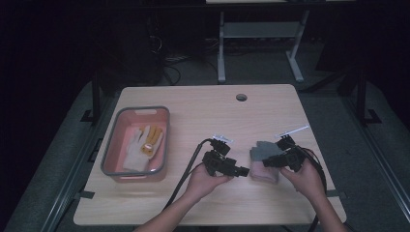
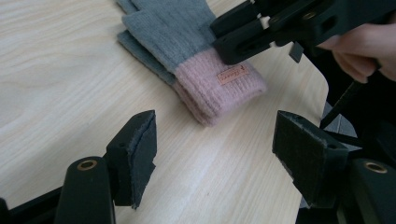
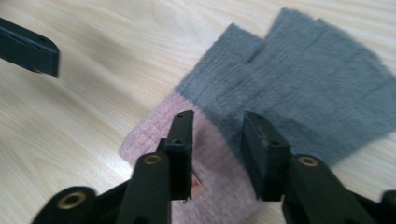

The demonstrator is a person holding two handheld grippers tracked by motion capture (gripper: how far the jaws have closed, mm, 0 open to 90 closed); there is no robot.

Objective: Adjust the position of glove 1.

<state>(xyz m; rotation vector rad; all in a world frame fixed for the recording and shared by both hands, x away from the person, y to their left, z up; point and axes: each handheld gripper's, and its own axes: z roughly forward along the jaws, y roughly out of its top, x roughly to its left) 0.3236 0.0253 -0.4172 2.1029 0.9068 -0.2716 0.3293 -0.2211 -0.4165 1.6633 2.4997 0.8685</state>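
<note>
A pair of stacked knit gloves (image 1: 261, 153), grey with pink cuffs, lies flat on the wooden table right of centre. In the left gripper view the gloves (image 2: 187, 42) lie just ahead, a small label on the cuff. My left gripper (image 1: 244, 170) (image 2: 217, 126) stands open wide, low over the table and pointing at the cuff end. My right gripper (image 1: 267, 163) (image 3: 218, 119) hangs over the pink cuff (image 3: 149, 140) with its jaws a narrow gap apart and nothing clamped. The right gripper also shows from the left gripper view (image 2: 243, 35), touching or just above the cuff.
A pink basin with a grey rim (image 1: 110, 145) stands at the table's left and holds a white and yellow glove (image 1: 142, 145). A cable hole (image 1: 241, 97) sits near the far edge. The table's right edge (image 2: 322, 84) runs close beside the gloves.
</note>
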